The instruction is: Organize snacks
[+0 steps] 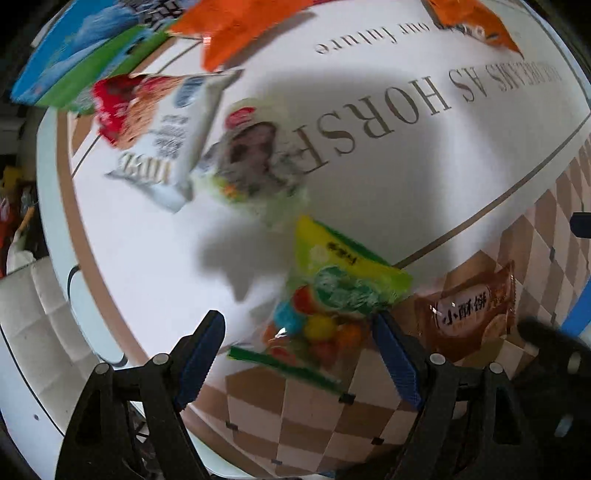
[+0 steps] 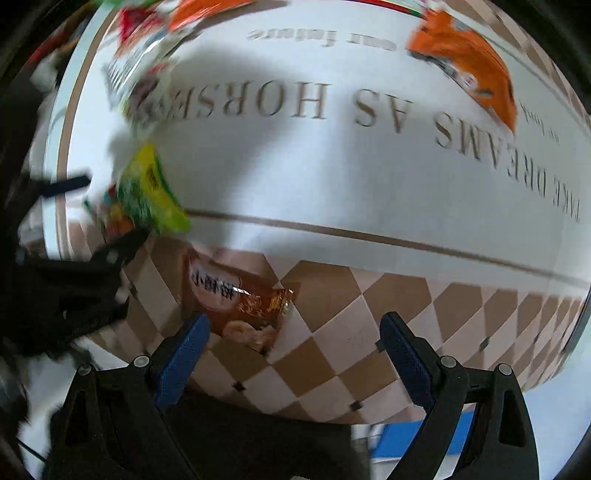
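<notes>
None of the snacks looks sorted yet: on the bench (image 1: 369, 177), orange bags (image 1: 236, 29) lie at the frame's top, a white pouch (image 1: 166, 140) upper left, a candy bag (image 1: 332, 295) and brown packet (image 1: 469, 314) lower down. The left tool (image 1: 295, 365) hangs wide over the candy bag, and the right tool (image 2: 291, 362) hangs wide and empty beside the brown packet.

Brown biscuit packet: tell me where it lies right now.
The brown biscuit packet lies on the checkered border of the tablecloth, just right of the yellow-green candy bag in the left wrist view.

"AS HORSE", "our future" on tablecloth (image 1: 369, 206)
</notes>
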Demonstrator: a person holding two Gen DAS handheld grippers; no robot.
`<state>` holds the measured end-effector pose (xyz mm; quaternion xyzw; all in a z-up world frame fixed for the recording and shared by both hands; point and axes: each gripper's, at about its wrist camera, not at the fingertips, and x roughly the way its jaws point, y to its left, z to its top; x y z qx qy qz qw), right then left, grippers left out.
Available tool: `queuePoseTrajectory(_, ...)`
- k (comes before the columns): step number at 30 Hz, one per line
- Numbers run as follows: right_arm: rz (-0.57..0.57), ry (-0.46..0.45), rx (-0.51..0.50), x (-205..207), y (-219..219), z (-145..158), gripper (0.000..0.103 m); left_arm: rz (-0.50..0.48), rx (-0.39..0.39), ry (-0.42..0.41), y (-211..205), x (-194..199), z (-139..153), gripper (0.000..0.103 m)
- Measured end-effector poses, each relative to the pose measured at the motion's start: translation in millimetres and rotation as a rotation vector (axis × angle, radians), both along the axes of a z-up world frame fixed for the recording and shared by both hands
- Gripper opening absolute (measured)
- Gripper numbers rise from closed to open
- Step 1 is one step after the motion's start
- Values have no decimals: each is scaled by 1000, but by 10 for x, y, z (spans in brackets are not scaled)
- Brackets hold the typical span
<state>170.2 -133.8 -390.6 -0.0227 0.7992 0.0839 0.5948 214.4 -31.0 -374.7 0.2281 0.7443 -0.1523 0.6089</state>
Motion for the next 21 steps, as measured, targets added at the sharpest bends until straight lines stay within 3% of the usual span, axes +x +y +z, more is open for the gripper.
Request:
queuePoseTrajectory(4,133,-15,-16,-111,151,0,96,44,-28,20,-13,35,-54,82)
queuePoseTrajectory(15,535,-77,-74,-391,651,-82,95,506,-149,103,799,59,-64,82)
queuePoseTrajectory(21,748,-95,-115,-561,928,-212,93,666,-249,116,1069,-85,-10,82)
